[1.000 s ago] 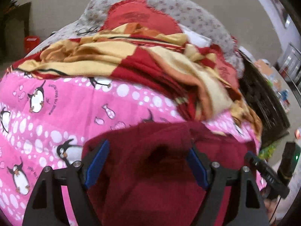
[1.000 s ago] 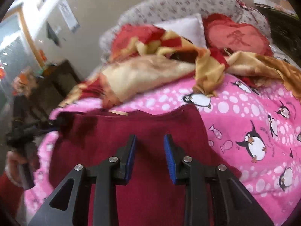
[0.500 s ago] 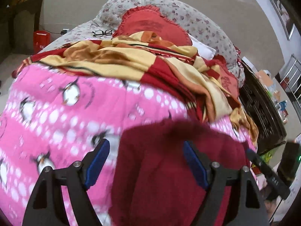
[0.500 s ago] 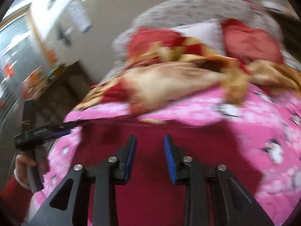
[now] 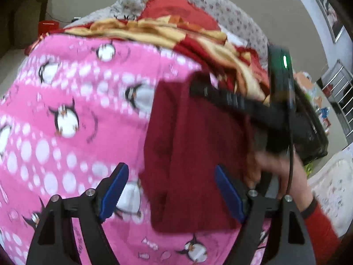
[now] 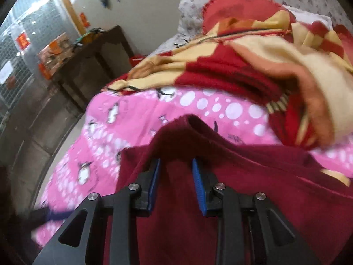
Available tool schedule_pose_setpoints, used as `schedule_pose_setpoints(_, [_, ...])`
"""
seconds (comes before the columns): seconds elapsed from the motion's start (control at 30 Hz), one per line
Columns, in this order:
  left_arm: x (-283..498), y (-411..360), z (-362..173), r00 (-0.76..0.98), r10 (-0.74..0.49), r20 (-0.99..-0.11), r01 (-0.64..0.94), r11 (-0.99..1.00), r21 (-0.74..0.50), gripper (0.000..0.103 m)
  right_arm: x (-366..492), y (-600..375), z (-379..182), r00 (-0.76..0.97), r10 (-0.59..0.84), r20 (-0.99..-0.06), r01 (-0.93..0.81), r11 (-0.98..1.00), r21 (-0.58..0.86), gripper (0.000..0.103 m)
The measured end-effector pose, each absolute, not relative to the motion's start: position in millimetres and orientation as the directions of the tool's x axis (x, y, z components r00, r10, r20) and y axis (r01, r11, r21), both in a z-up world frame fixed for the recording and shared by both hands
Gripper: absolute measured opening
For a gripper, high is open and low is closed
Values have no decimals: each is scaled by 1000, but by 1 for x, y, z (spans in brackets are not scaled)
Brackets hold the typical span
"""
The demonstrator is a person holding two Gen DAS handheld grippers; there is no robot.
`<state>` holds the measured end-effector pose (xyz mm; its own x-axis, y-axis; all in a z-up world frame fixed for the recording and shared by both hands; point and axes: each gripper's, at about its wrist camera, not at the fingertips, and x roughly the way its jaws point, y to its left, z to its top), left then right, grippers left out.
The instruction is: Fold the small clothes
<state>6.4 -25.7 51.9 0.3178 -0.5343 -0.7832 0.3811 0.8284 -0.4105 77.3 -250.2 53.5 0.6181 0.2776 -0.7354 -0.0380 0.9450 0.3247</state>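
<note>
While the left wrist view is blurred, it shows the left gripper (image 5: 171, 191) with its blue-padded fingers spread wide apart, holding nothing, over the near edge of a dark red cloth (image 5: 194, 154) lying on a pink penguin blanket (image 5: 66, 110). The cloth sits right of centre on the bed, folded into a rough rectangle. The right gripper (image 5: 198, 88) reaches in from the right, its tip at the cloth's far corner, with the person's right hand (image 5: 278, 170) on its handle. A red and yellow blanket (image 5: 198, 42) is bunched behind. In the right wrist view, the right gripper (image 6: 175, 165) has a raised fold of the dark red cloth (image 6: 242, 187) draped over and between its fingers; pads stand a little apart, and whether they pinch the fabric I cannot tell. The pink blanket (image 6: 132, 119) lies under it, the red and yellow blanket (image 6: 242, 66) beyond, a dark wooden table (image 6: 94, 55) at left.
</note>
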Motion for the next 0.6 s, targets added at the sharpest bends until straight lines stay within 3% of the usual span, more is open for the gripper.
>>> schedule_pose_setpoints(0.23, [-9,-20,23,271,-495,-826,367,846,-386,84,53,-254,76,611,320,-724,-55,930,365,41])
schedule_pose_setpoints(0.43, [-18,-16,23,264,-499,-825,405,834,-375,83,-36,-260,90,606,318,-729,-118,943,313,41])
schedule_pose_setpoints(0.47, [-20,-17,22,261,-500,-826,412,831,-373,81,-54,-268,90,613,295,-732,-96,948,302,41])
schedule_pose_setpoints(0.6, [-20,-26,21,227,-533,-815,427,807,-409,58,-145,-322,86,668,149,-729,103,952,289,44])
